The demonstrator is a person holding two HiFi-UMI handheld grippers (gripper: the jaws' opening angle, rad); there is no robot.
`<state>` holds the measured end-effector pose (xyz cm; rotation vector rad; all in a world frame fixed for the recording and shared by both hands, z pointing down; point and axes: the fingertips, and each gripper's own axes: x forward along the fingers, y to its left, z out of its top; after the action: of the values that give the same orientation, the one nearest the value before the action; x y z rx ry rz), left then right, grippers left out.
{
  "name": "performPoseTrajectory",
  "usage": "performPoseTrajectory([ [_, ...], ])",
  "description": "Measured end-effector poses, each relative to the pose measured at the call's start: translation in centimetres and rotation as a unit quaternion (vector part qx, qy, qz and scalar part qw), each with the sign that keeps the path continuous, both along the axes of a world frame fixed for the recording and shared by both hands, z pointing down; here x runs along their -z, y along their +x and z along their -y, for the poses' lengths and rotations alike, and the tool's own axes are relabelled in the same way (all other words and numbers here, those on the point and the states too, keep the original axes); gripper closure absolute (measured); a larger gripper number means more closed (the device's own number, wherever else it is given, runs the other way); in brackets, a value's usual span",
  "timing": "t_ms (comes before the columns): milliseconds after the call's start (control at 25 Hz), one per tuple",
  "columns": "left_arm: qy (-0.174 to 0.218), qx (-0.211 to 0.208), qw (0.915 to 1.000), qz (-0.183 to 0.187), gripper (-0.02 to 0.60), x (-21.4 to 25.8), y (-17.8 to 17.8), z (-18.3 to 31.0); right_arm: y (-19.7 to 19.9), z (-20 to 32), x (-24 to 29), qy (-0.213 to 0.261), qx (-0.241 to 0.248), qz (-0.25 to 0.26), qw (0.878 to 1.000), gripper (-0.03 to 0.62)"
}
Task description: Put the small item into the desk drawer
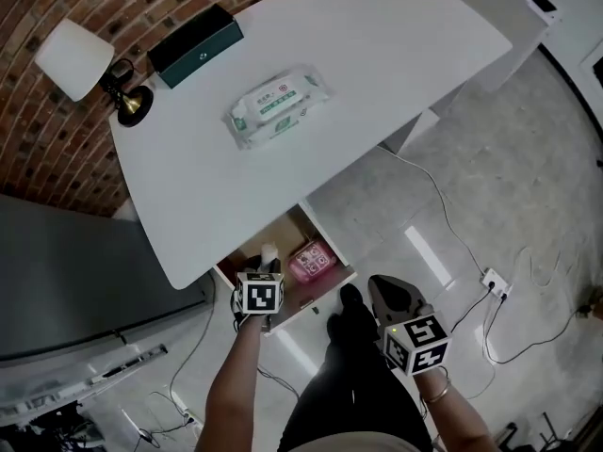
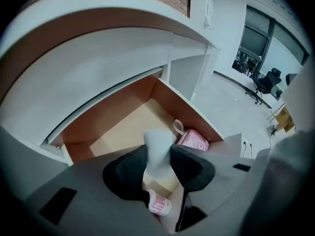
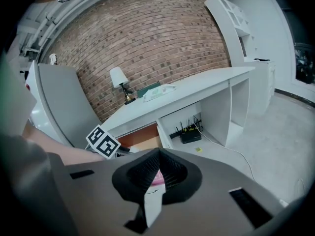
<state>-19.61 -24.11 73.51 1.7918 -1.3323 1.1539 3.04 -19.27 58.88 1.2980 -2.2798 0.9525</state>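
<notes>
The desk drawer [image 1: 256, 240] stands pulled out under the white desk [image 1: 377, 73], its wooden floor [image 2: 125, 132] showing. My left gripper [image 1: 268, 269] hovers over the drawer's front part, shut on a small white bottle [image 1: 269, 254] with a pink label. In the left gripper view the bottle [image 2: 158, 146] stands squeezed between the dark pads of the left gripper [image 2: 160, 163], above the drawer. A pink pouch [image 1: 312, 260] [image 2: 194, 140] lies in the drawer's right end. My right gripper [image 1: 379, 287] hangs to the right of the drawer, above the floor. In its own view the right gripper [image 3: 157, 156] is shut, with no object gripped.
On the desk lie a pack of wet wipes [image 1: 278, 106], a dark green box [image 1: 195, 43] and a lamp [image 1: 80, 59]. A grey panel [image 1: 75, 281] stands left of the drawer. Cables and a power strip [image 1: 494, 281] lie on the floor. A router [image 3: 189, 134] sits under the desk.
</notes>
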Motion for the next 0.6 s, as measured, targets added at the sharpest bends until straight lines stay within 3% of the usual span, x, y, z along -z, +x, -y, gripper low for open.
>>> performPoseTrajectory([
  [240, -0.034, -0.029, 0.9983, 0.038, 0.410, -4.4, 1.3, 2.4, 3.0, 0.5, -2.3, -0.018, -0.030, 0.000, 0.999, 0.586],
  [600, -0.067, -0.039, 0.9952, 0.060, 0.410, -9.3, 2.5, 4.5, 4.6, 0.0, -5.3, -0.041, -0.050, 0.004, 0.998, 0.586],
])
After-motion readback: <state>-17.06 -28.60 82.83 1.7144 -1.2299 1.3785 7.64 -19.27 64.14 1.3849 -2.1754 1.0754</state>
